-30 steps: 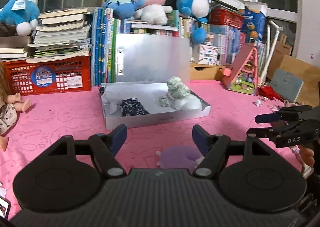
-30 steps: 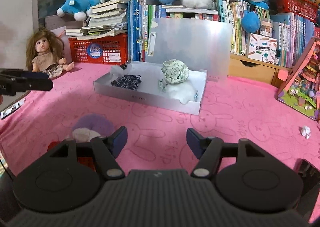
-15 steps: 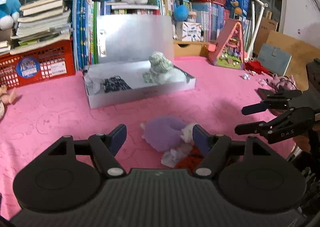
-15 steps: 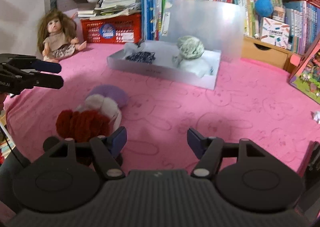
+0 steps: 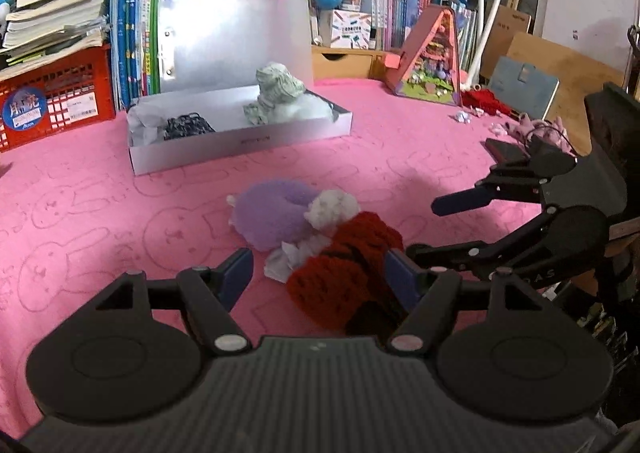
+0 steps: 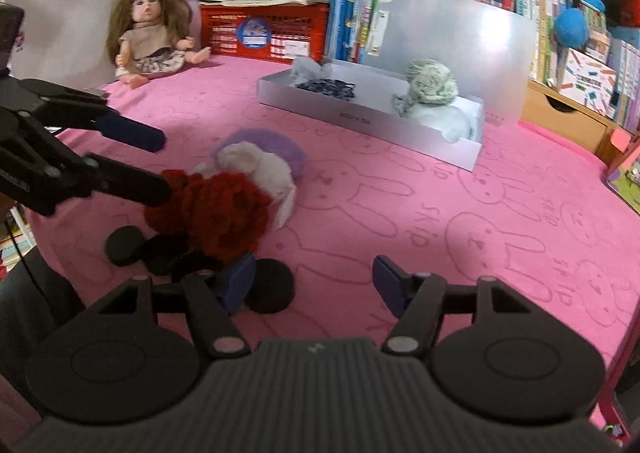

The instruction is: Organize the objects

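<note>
Over the last second I have brought both grippers down and forward toward the little heap of soft things on the pink surface (image 5: 100,189), and that heap now fills the lower middle of both wrist views where before it barely showed.

From the left: my left gripper (image 5: 318,277) hangs with its jaws released, nothing pressed between them. The red knitted piece (image 5: 344,273) now lies in the gap, close against the right-hand jaw, though I cannot tell if it touches. Just past it sit the purple fuzzy item (image 5: 272,213) and the white fluffy one (image 5: 332,207), bunched together and touching.

Further right, my right gripper (image 6: 314,285) has just been narrowing its jaws a little, yet only bare surface lies between them; the red piece sits off by its left jaw.

Well behind, the open grey box (image 5: 240,141) already holds a few rolled items. I judge the next pick is lined up: the left gripper looks best placed for the red piece.
</note>
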Action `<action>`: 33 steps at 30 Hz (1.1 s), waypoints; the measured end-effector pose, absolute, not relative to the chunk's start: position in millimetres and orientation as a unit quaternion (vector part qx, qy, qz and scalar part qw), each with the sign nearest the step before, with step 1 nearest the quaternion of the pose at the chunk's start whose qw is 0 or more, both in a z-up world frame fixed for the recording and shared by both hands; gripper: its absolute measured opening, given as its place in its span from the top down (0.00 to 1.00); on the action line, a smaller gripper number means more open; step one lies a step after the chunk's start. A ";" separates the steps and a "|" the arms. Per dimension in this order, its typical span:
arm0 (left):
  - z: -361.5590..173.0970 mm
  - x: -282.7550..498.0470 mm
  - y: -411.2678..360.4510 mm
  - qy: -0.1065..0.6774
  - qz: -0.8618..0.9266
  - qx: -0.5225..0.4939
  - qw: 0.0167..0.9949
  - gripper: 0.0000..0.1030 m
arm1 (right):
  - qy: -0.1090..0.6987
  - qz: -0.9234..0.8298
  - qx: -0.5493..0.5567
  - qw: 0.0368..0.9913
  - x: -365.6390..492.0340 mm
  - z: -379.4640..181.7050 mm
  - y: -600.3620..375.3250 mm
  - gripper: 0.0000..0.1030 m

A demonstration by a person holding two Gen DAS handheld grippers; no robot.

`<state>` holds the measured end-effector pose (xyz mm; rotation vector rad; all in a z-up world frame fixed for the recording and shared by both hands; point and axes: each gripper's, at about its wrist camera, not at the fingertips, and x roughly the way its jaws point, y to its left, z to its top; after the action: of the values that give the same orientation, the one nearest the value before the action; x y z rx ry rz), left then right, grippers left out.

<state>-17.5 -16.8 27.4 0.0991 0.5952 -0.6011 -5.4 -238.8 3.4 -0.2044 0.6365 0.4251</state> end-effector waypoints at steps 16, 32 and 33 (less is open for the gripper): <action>7.6 -13.1 -38.7 0.294 -0.296 0.072 0.906 0.38 | 0.323 0.220 -0.080 0.917 -13.5 -4.9 -232.4 0.48; 6.4 -13.1 -49.2 0.296 -0.299 0.081 0.903 0.52 | 0.309 0.211 -0.053 0.926 -12.3 3.0 -232.7 0.65; 4.5 -11.7 -50.8 0.300 -0.300 0.080 0.902 0.52 | 0.309 0.209 -0.053 0.926 -12.0 2.8 -232.5 0.65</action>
<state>-11.7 -50.8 4.5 0.1651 0.6201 -0.6196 -12.0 -232.5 2.8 -0.1085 0.6335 0.4277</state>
